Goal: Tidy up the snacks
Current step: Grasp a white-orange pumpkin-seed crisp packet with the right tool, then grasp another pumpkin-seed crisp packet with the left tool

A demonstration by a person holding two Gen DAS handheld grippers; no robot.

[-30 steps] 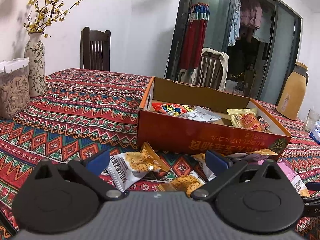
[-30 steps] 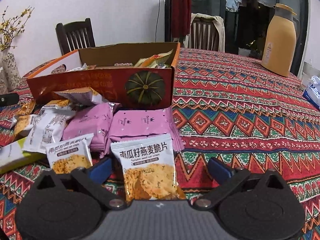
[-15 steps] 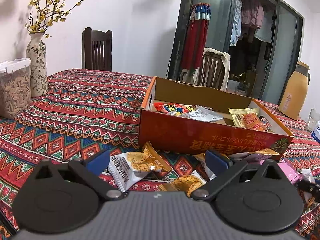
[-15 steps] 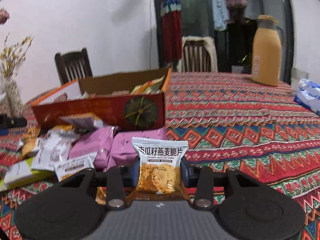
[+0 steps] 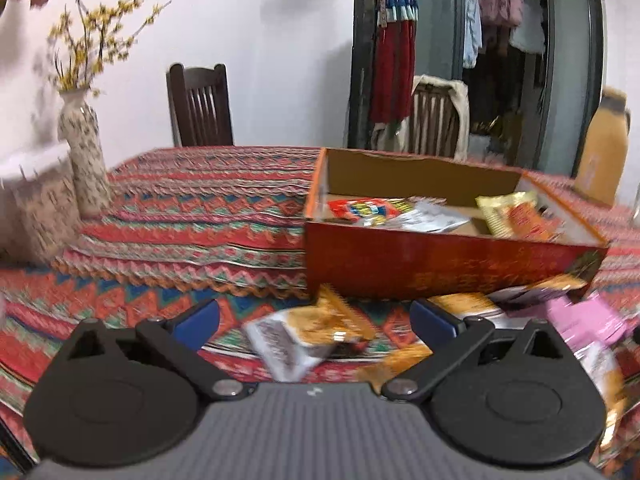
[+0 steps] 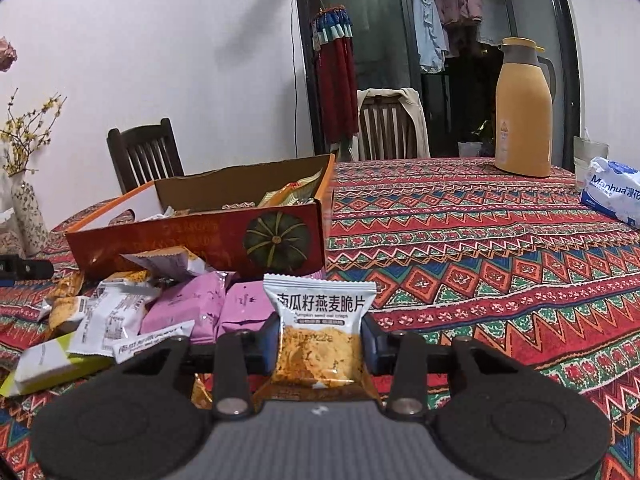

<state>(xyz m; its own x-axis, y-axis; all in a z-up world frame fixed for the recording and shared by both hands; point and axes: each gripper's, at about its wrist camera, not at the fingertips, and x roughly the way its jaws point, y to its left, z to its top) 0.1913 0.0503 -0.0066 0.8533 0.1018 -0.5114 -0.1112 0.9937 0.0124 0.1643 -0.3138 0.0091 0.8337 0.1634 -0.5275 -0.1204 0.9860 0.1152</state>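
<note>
Oat-crisp packet [image 6: 325,334], earlier flat on the tablecloth [image 6: 480,248], now stands clamped in the right hand-held gripper [image 6: 320,340].

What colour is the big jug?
Mustard yellow jug with a grey top; the right wrist view shows it best.

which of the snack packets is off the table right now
The white-and-orange oat crisp packet, upright and pinched between the right tongs; the other loose packets lie on the patterned tablecloth.

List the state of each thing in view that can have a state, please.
Right gripper: shut on the oat crisp packet, held upright.
Left gripper: open, holding nothing.
Red box: open on top, snacks inside.
Pink packets: lying sealed on the tablecloth.
Yellow flask: upright, lid on.
</note>
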